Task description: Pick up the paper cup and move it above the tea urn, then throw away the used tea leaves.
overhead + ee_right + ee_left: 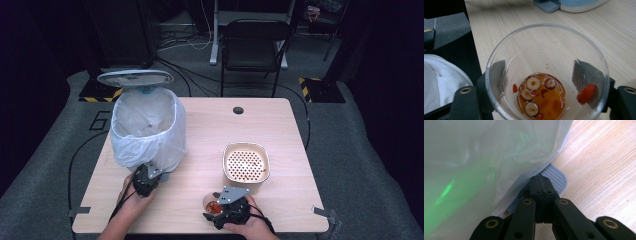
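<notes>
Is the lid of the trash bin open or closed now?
Open. The lid stands raised behind the bin, so the white bag lining it is exposed. The left gripper, jaws together, presses the pedal.

A pale wooden table [280, 125] stands on grey carpet, with a round cable hole [238, 110] near its far edge. On its left part sits a pedal bin [147, 127] lined with a white bag, lid raised, its ribbed grey pedal [555, 176] low over the wood. Right of the middle rests a cream bowl [245, 162] with a perforated strainer insert.
</notes>
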Action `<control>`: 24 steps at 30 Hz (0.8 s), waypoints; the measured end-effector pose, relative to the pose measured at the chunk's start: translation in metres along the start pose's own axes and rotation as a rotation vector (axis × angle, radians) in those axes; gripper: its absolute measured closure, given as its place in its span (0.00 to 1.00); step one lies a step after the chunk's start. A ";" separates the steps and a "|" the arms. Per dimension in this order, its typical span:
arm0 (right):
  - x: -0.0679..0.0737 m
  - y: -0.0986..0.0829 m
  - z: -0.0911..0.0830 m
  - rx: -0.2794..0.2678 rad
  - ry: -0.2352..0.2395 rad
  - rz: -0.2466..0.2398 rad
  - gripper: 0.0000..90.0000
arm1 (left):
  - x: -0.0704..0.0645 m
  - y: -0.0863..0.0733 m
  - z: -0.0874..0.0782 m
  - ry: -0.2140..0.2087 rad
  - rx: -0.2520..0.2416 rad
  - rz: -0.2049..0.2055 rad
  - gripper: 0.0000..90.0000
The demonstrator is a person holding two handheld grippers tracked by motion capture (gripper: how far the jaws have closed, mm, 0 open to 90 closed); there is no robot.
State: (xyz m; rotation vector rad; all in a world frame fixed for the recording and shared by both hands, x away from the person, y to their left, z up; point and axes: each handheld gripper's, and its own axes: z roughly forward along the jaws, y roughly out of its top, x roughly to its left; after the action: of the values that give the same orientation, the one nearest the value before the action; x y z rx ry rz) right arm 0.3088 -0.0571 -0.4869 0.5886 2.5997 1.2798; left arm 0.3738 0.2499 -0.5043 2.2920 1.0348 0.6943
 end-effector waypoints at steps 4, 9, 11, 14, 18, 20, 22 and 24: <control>-0.001 -0.001 0.001 -0.008 0.002 -0.002 0.32 | 0.000 0.000 0.000 0.003 0.001 -0.004 1.00; 0.000 -0.001 -0.001 -0.010 -0.002 -0.009 0.36 | 0.000 0.000 0.000 0.005 0.003 -0.009 1.00; 0.000 -0.001 -0.002 -0.007 0.001 -0.012 0.36 | 0.000 0.000 0.000 0.006 0.001 -0.012 1.00; 0.001 0.000 -0.003 -0.003 0.003 -0.018 0.37 | 0.000 0.000 0.000 0.003 0.001 -0.014 1.00; 0.004 0.004 -0.007 -0.001 0.015 -0.042 0.38 | 0.000 0.000 0.000 0.003 0.002 -0.013 1.00; 0.005 0.005 -0.009 -0.010 0.011 -0.039 0.38 | 0.000 0.000 0.000 0.001 0.003 -0.011 1.00; 0.005 0.006 -0.013 -0.007 0.017 -0.060 0.38 | 0.000 0.000 0.000 0.002 0.006 -0.008 1.00; 0.005 0.007 -0.017 -0.004 0.032 -0.050 0.38 | 0.001 0.000 0.000 0.001 0.011 -0.008 1.00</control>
State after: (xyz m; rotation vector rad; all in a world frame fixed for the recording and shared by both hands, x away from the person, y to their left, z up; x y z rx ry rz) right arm 0.3004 -0.0636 -0.4709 0.5035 2.6200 1.2892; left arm 0.3739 0.2503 -0.5038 2.2959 1.0503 0.6889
